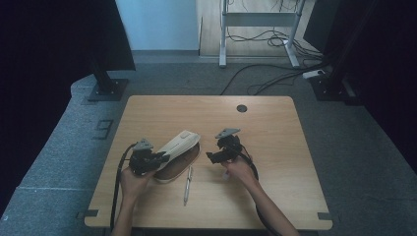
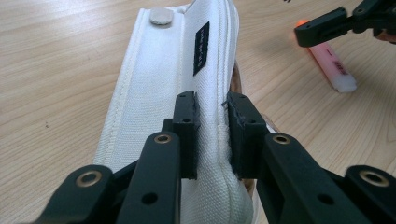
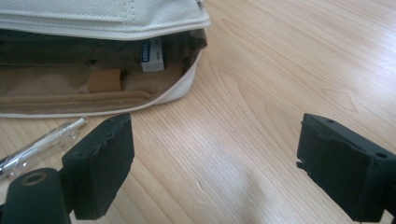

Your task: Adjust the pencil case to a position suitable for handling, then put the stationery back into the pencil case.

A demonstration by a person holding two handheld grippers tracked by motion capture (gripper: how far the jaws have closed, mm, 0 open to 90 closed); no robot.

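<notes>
At the table's (image 1: 275, 162) near left, the left gripper (image 1: 160, 157) is clamped on the raised flap of the white pencil case (image 1: 178, 150), holding it open. A clear pen (image 1: 187, 184) lies just near of the case, not yet packed. To the right, the right gripper (image 1: 211, 156) stands wide apart and empty. A pink highlighter (image 2: 332, 67) also waits outside; an eraser (image 3: 152, 55) is already inside.

left gripper (image 1: 160, 158) | lower left of the high view, jaws pinched close together, aimed up-right | right gripper (image 1: 212, 156) | just right of centre, jaws spread wide, aimed left | both forearms enter from the bottom edge
</notes>
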